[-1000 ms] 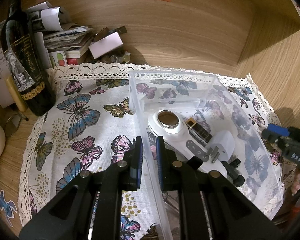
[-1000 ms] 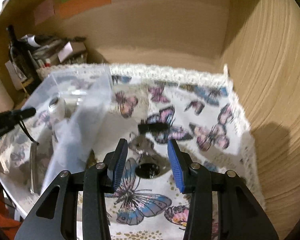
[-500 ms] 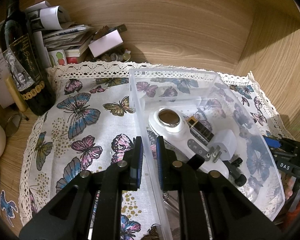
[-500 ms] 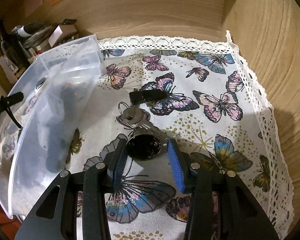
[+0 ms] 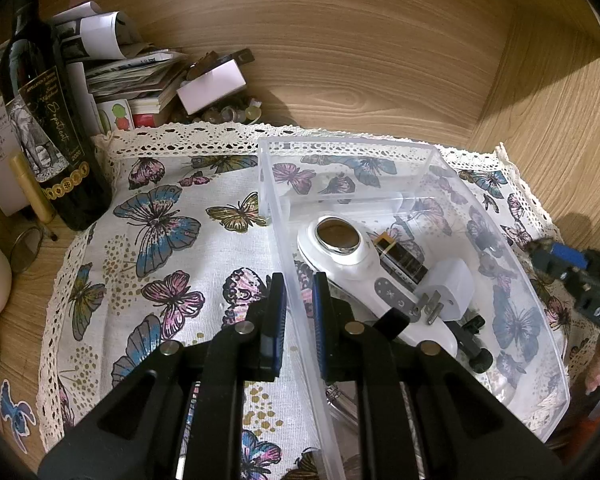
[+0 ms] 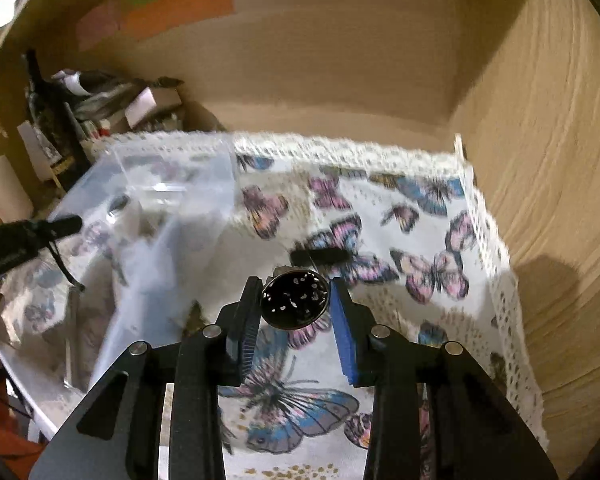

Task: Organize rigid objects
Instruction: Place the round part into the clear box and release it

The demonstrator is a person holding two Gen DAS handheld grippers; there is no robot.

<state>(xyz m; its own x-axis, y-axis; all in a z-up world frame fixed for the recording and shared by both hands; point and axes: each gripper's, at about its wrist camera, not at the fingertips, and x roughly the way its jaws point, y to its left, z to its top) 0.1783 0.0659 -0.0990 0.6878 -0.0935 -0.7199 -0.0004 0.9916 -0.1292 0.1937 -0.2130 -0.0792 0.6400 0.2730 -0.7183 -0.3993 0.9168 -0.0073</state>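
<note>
1. Left tongs (image 5: 299, 312) angled downward, clenched on the near side wall of the clear plastic bin (image 5: 500, 248), one pad outside, one inside.
2. Right tongs (image 6: 294, 312) likewise tilted down, closing on a small dark bell (image 6: 294, 300); bell between the blue pads, its open mouth facing the camera, raised above the butterfly cloth (image 6: 420, 216).
3. Black key fob (image 6: 320, 257) just beyond the bell; whether it hangs or lies on the cloth, impossible to tell through the blur.
4. Only in the left view: bin contents, namely a white handheld device (image 5: 340, 248), a white plug adapter (image 5: 448, 284), a small dark box (image 5: 400, 256); also a wine bottle (image 5: 48, 128) at the cloth's far left corner.
5. Only in the right view: the bell and fob, right of the bin.
</note>
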